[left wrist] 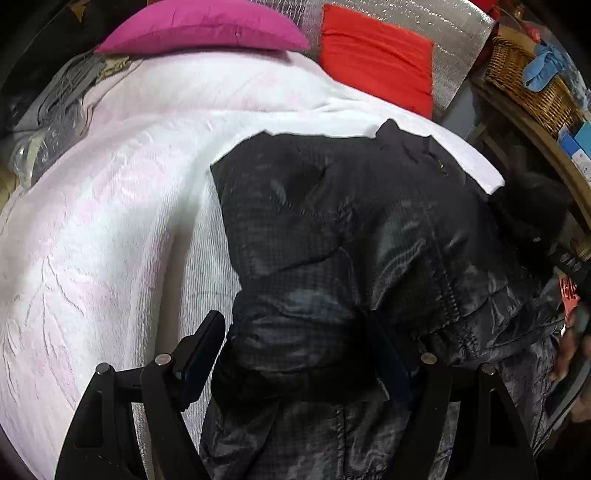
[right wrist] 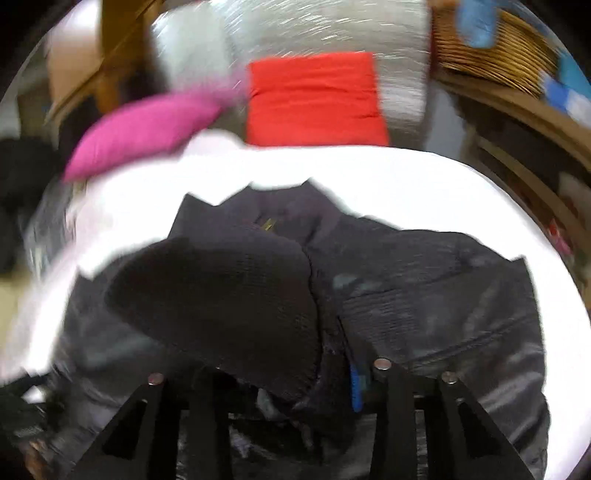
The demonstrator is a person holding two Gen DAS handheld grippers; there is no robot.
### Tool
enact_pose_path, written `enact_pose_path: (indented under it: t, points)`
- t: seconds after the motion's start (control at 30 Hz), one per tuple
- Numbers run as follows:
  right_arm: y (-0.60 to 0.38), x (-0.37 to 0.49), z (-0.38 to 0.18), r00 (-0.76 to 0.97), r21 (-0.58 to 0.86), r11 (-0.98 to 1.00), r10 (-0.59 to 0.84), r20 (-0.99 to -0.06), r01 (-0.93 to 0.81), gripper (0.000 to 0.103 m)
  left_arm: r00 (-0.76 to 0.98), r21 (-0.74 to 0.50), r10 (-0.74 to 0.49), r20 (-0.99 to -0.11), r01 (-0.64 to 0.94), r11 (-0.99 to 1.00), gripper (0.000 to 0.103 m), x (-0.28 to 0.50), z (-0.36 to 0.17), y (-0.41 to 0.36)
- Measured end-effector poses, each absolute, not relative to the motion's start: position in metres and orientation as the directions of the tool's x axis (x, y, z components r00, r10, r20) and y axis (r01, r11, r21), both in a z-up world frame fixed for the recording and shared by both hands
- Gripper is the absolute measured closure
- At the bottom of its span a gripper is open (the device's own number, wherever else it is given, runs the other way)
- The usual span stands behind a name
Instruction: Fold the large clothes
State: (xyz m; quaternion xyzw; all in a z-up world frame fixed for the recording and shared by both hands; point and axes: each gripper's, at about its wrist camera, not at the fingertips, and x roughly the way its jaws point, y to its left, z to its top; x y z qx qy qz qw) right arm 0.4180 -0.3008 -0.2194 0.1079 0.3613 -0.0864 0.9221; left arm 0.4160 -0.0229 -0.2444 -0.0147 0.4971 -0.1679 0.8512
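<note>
I hold my left hand-held gripper [left wrist: 295, 354] tilted steeply down over the bed, its two black fingers spread wide at the bottom of the left wrist frame; the left finger [left wrist: 201, 354] lies over the white textured bedspread [left wrist: 110, 221], the right one is sunk in dark folds, and a bulge of the dark shiny quilted jacket [left wrist: 351, 229] sits between them, though I cannot tell that the pads press on it. That jacket lies spread across the centre and lower right of this frame, its far edge toward the pillows. My right hand-held gripper [right wrist: 275, 384] points down at a gentler slope from the bottom of the right wrist frame, which is blurred; its jaws stand narrow, pinched on a fold of the jacket just where the black knitted cuff [right wrist: 221, 306] meets the shiny cloth, beside a blue finger pad [right wrist: 355, 387]. In this frame the jacket fills the middle and lower right, the cuff draped over its left part. At the top of the left wrist frame a magenta pillow [left wrist: 203, 27] and a red cushion [left wrist: 376, 59] rest at the head of the bed, the red one against a silvery foil sheet [left wrist: 424, 22]; a woven wicker basket [left wrist: 532, 85] sits on a shelf in the upper right.
</note>
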Motion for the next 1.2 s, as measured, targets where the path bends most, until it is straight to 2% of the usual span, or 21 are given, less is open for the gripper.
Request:
enact_pose_path:
  t: [0.13,0.27,0.33,0.4,0.53,0.8,0.93,1.03,1.13,1.2]
  points:
    - [-0.369,0.39,-0.202,0.776,0.353,0.877,-0.036,-0.63,0.327,0.081,0.495,-0.197,-0.335,-0.802,0.311,0.93,0.024,0.409,-0.227,-0.029]
    - [-0.439,0.37,-0.221,0.762,0.505,0.756,0.012,-0.648,0.417,0.081,0.485,-0.179,-0.38,-0.787,0.411,0.894,0.023,0.398,-0.223,-0.053]
    - [-0.452,0.366,-0.236,0.748,0.545,0.725,0.062,-0.661,0.421,0.081,0.49,-0.081,-0.327,-0.808,0.457,0.886,0.023,0.392,-0.231,-0.07]
    - [-0.462,0.359,-0.252,0.767,0.651,0.654,0.164,-0.621,0.387,0.081,0.506,-0.034,-0.3,-0.809,0.469,0.883,0.023,0.391,-0.234,-0.077]
    - [-0.478,0.353,-0.272,0.77,0.767,0.509,0.277,-0.575,0.39,0.079,0.481,-0.116,-0.339,-0.808,0.435,0.893,0.023,0.401,-0.233,-0.067]
    - [-0.481,0.361,-0.282,0.814,0.804,0.475,0.263,-0.519,0.359,0.074,0.507,-0.114,-0.307,-0.806,0.376,0.92,0.023,0.411,-0.235,-0.057]
    - [-0.479,0.353,-0.268,0.799,0.722,0.553,0.158,-0.58,0.415,0.085,0.503,-0.046,-0.251,-0.827,0.385,0.922,0.023,0.406,-0.245,-0.068]
    - [-0.472,0.348,-0.247,0.813,0.68,0.616,0.107,-0.572,0.397,0.089,0.511,-0.027,-0.243,-0.824,0.393,0.919,0.023,0.403,-0.242,-0.071]
    - [-0.469,0.332,-0.226,0.84,0.653,0.657,0.054,-0.539,0.377,0.089,0.506,-0.055,-0.274,-0.818,0.405,0.913,0.023,0.398,-0.237,-0.07]
    - [-0.466,0.328,-0.221,0.84,0.612,0.692,0.015,-0.543,0.383,0.089,0.515,-0.029,-0.264,-0.815,0.42,0.907,0.023,0.392,-0.236,-0.074]
